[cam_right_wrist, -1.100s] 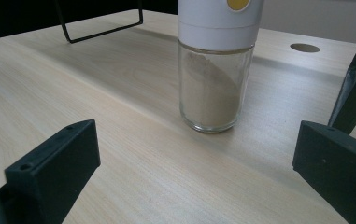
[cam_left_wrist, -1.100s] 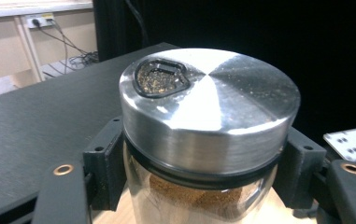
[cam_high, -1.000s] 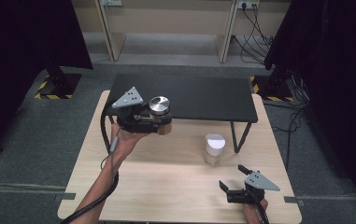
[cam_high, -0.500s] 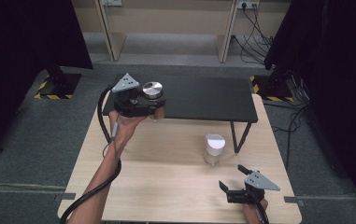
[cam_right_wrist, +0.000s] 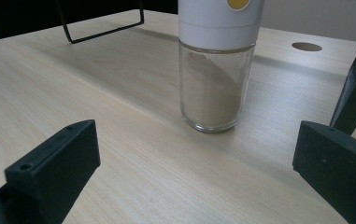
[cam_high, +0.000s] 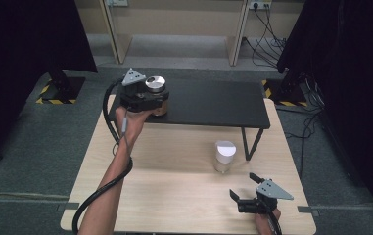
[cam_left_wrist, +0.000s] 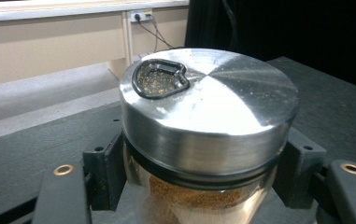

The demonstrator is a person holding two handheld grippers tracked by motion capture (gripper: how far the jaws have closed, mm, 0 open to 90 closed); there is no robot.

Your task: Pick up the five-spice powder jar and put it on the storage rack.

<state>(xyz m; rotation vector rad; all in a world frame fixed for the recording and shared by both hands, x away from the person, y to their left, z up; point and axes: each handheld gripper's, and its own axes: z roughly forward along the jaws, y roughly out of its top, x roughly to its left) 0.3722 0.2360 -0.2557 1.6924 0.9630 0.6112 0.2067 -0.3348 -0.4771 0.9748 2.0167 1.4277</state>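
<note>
A glass spice jar with a round steel lid (cam_high: pixel 155 84) (cam_left_wrist: pixel 208 116) is held over the left end of the black shelf (cam_high: pixel 213 103). My left gripper (cam_high: pixel 150 100) (cam_left_wrist: pixel 203 182) is shut on the jar, its jaws pressed against both sides of the glass below the lid. Brown powder shows inside the jar. A second glass jar with a white cap (cam_high: pixel 224 156) (cam_right_wrist: pixel 215 65) stands on the wooden table (cam_high: pixel 174 196), holding pale powder. My right gripper (cam_high: pixel 243 196) (cam_right_wrist: pixel 194 168) rests open near the table's front right, short of that jar, with nothing between its jaws.
The black shelf stands on thin metal legs (cam_high: pixel 251 143) at the back of the table. Dark curtains hang at both sides. Cables (cam_high: pixel 272 19) lie on the floor at the back right. A round hole (cam_right_wrist: pixel 306 46) is cut into the tabletop beyond the white-capped jar.
My left gripper has carried the steel-lidded jar away from me and a little left, up over the shelf's left end. The right gripper and the white-capped jar have stayed still.
</note>
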